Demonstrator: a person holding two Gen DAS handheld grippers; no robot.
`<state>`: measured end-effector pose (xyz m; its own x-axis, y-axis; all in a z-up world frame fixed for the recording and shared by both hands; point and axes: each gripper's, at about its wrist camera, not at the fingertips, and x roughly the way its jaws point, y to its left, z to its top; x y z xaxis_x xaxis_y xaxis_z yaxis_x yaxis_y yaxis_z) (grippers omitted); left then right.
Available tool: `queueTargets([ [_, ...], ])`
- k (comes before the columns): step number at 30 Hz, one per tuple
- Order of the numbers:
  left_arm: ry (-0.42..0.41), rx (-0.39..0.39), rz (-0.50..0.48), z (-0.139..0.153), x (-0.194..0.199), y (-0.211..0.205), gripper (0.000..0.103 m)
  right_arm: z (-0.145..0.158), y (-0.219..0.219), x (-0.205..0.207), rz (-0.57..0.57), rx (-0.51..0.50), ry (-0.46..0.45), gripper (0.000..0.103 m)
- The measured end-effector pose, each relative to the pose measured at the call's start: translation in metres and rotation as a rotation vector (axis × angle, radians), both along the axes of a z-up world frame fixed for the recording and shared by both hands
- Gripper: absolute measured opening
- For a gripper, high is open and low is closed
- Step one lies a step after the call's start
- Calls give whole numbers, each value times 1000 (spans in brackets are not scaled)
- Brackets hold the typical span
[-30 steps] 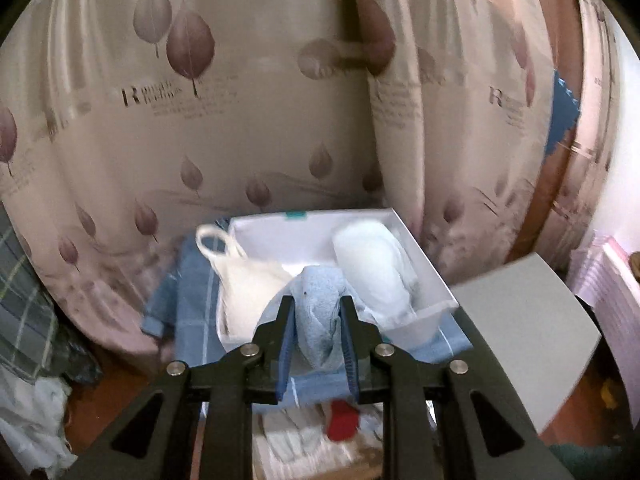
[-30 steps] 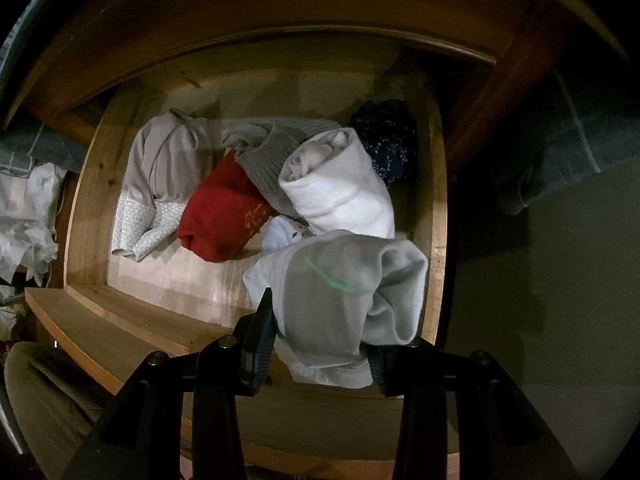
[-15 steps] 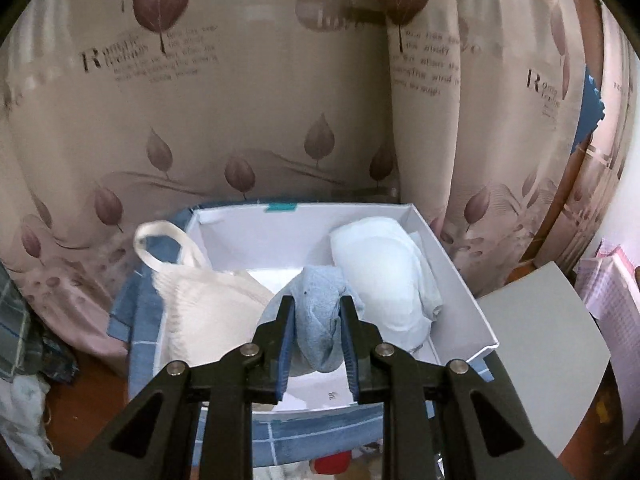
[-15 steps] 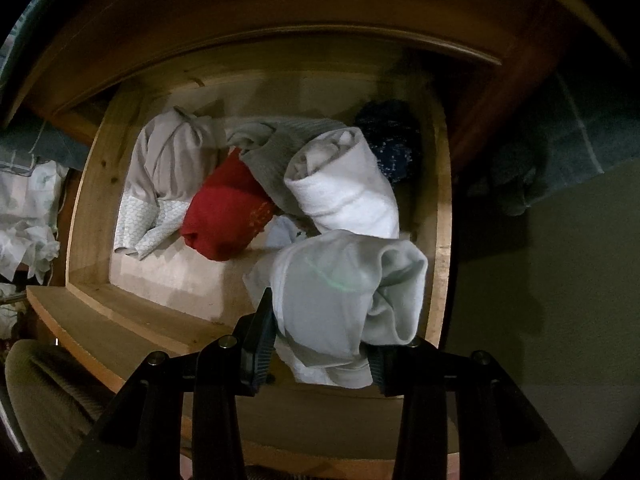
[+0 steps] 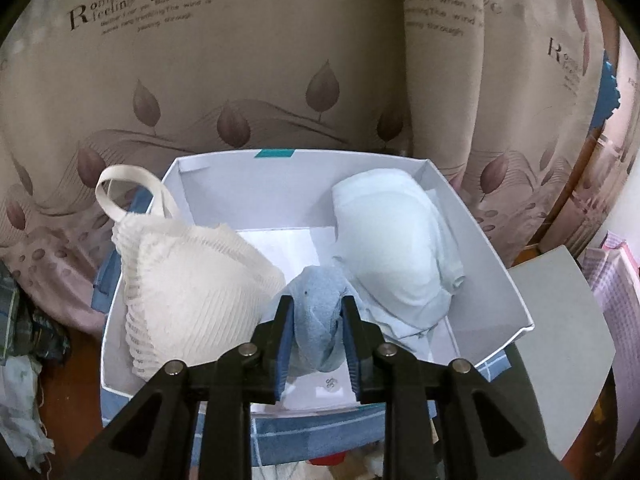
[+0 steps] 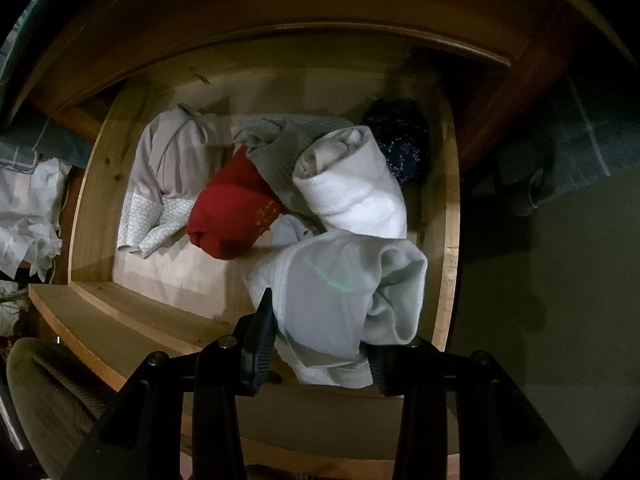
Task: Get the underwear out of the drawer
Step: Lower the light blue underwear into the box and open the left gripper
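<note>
Between the left claw [image 5: 316, 316] pads sits a rolled light-blue terry underwear piece [image 5: 318, 320], over the white cardboard box [image 5: 486, 240]; jaws have just been easing apart w/ the cloth not yet clear. Best: finish the release low, btwn cream ribbed bra [image 5: 192, 280] & pale mint bra [image 5: 396, 248]. Right claw [image 6: 320, 336] pinches a pale grey-white underwear bundle [image 6: 340, 292] above the wooden drawer [image 6: 450, 208]; lift straight up, clear of the rim.

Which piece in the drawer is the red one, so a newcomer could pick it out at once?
Start at the open wooden drawer seen from above in the right wrist view. Near its middle, between the beige folded garment on the left and the white rolled cloth on the right, lies the red bundled garment. It is the only red piece there, with small pale stitching near one edge.
</note>
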<state>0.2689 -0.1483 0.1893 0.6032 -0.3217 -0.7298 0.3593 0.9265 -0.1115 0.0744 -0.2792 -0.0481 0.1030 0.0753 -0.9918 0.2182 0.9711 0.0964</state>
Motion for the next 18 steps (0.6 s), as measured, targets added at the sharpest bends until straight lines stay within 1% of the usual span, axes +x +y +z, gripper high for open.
queueTargets([
  [5,11,8,6,-3,-1,0,26,0,1,0,2,-5,0,37],
  [10,1,14,9,1,-4,2,28,-1,2,0,5,-7,3,37],
  [12,-15,14,17,6,-7,5,37,-1,2,0,7,-9,4,37],
  [13,-25,11,20,9,-10,7,40,-1,3,0,8,-9,4,37],
  [14,-31,8,24,11,-11,8,44,-1,3,0,9,-11,4,37],
  [15,-37,5,26,13,-13,10,46,0,3,0,9,-14,4,37],
  [18,-50,11,21,19,-20,15,46,0,3,0,10,-17,7,37],
])
